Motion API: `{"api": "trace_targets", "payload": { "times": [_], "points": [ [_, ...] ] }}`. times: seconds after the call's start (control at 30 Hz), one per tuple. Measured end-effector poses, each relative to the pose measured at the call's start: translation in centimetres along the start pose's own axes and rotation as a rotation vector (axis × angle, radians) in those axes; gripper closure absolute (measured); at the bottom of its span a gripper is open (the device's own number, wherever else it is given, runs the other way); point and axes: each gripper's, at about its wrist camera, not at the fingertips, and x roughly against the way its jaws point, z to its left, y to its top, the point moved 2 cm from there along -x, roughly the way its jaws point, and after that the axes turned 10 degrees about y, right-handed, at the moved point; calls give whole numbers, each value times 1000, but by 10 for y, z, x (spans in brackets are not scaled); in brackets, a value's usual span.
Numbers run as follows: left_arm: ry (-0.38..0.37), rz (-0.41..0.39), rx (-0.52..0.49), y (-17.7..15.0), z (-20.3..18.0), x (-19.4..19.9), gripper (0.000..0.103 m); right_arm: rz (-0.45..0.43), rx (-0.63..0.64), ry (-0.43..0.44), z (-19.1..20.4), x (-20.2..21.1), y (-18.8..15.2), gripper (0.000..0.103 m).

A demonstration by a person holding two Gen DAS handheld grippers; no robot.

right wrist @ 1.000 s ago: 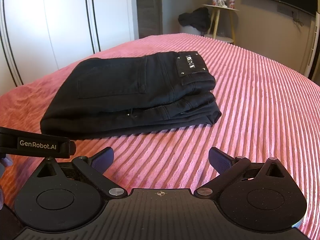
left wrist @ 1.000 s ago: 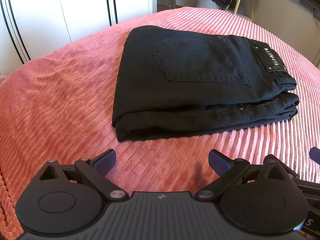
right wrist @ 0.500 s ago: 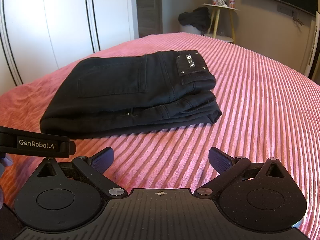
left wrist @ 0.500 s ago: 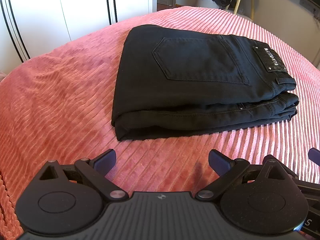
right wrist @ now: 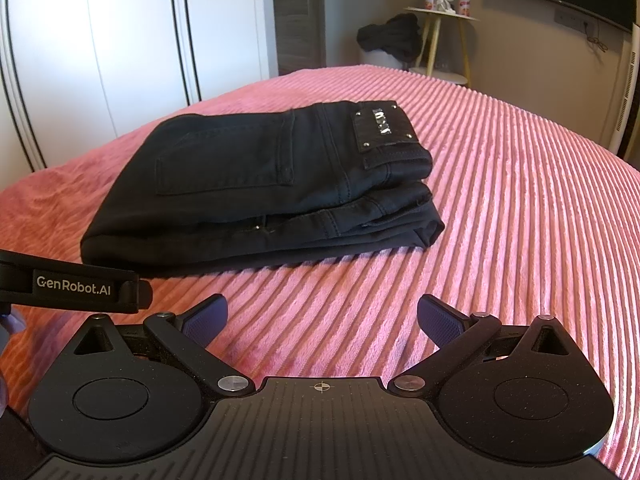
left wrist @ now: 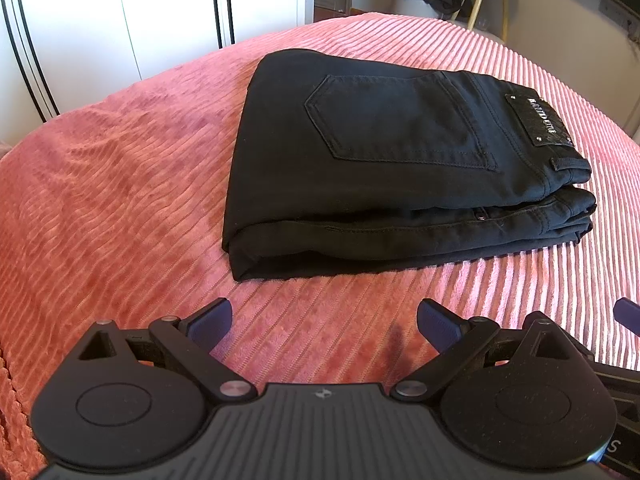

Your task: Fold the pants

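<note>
Black pants (left wrist: 400, 168) lie folded in a compact stack on the pink ribbed bedspread (left wrist: 100, 200), back pocket and waistband label up. They also show in the right wrist view (right wrist: 256, 188). My left gripper (left wrist: 324, 320) is open and empty, a short way in front of the stack's near edge. My right gripper (right wrist: 322, 318) is open and empty, also in front of the stack and apart from it. Part of the left gripper's body (right wrist: 76, 288) shows at the left of the right wrist view.
White wardrobe doors (right wrist: 120, 40) stand behind the bed. A small side table (right wrist: 440, 40) and a dark heap of clothes (right wrist: 392, 42) stand at the far wall. The bedspread (right wrist: 520, 200) spreads wide to the right of the pants.
Both grippers have stayed open and almost still. The pants have not moved.
</note>
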Motion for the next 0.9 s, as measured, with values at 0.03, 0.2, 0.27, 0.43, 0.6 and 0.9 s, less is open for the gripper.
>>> {"api": "trace_targets", "payload": {
  "times": [0.03,0.2,0.27,0.43,0.6,0.9],
  "points": [
    [0,0,0,0,0,0,4,0,0,0,0,0,0,0],
    [1,2,1,0,0,0,4,0,0,0,0,0,0,0],
    [0,3,2,0,0,0,4,0,0,1,0,0,0,0],
    [-5,-1,1,0,0,0,4,0,0,2,0,0,0,0],
    [-7,-4,-1,0,-1,2,4,0,-1,0,0,0,0,0],
    [-6,23,1,1,0,-2,4,1,-6,-1,0,0,0,0]
  ]
}}
